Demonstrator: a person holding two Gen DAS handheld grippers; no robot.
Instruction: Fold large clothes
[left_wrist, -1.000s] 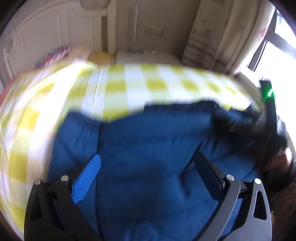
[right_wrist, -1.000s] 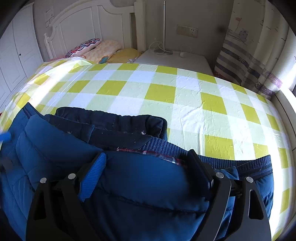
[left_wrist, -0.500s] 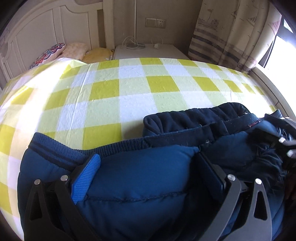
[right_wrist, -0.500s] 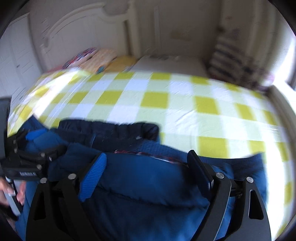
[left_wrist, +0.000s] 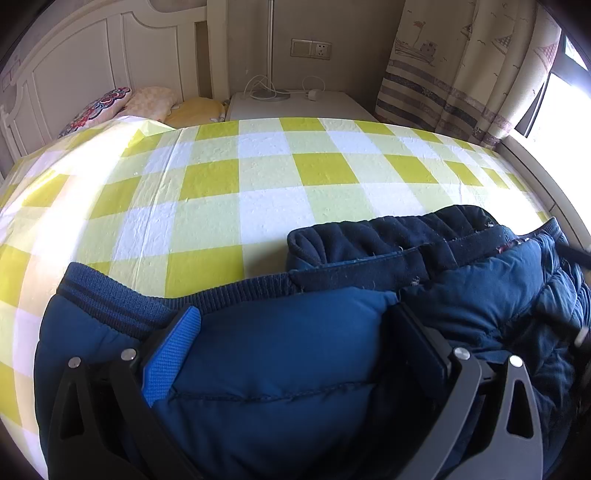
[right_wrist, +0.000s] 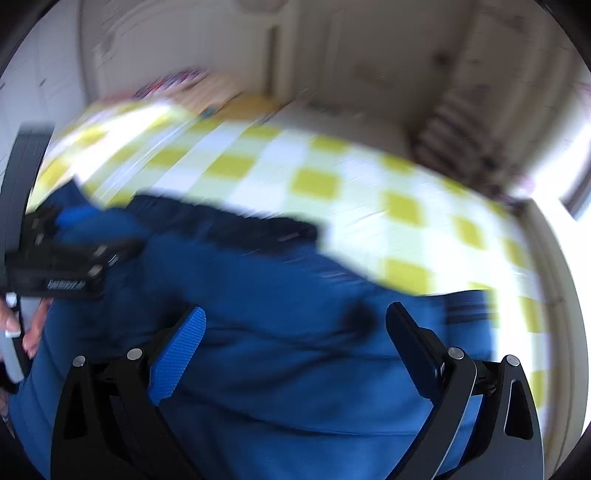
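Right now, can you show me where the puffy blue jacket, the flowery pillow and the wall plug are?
puffy blue jacket (left_wrist: 280, 354), left wrist view, quilted front panel.
flowery pillow (left_wrist: 99, 110), left wrist view, patterned top.
wall plug (left_wrist: 310, 48), left wrist view, plate's middle.

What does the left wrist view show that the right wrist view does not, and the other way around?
Only the left wrist view, which is sharp, shows the wall socket, the cable on the bedside cabinet, the boat print on the curtain and the lint on the dark navy garment. Only the right wrist view, which is blurred, shows the left gripper from the side and the hand holding it. Both show the blue padded jacket on the yellow checked bed cover.
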